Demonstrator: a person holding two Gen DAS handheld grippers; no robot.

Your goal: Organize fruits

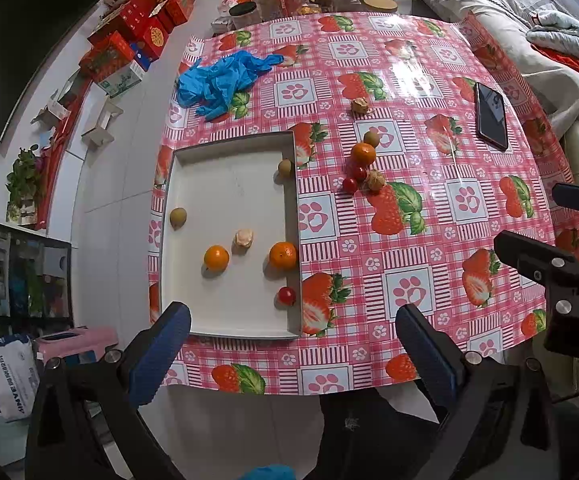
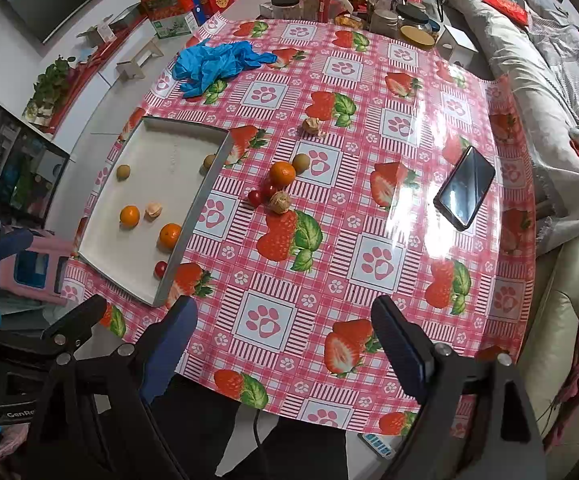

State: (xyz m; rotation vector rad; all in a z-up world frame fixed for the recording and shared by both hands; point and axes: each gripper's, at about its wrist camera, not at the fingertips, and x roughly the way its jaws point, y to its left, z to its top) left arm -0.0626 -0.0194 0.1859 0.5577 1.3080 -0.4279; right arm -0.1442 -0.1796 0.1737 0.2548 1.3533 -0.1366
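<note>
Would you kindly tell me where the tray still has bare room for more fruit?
The white tray's far half, between the two brown fruits, is bare. Its near right corner is crowded with oranges and a tomato.

Left gripper [image 1: 289, 352], right gripper [image 2: 285, 344]: black frames, silver screws, blue-padded jaws, black cable beneath right.

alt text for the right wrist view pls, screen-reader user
Open right gripper hangs empty above a table with a pink strawberry-print cloth. At left, a shallow white rectangular tray holds small oranges and other fruits; an orange and more fruits cluster mid-table, a black phone at right.
</note>
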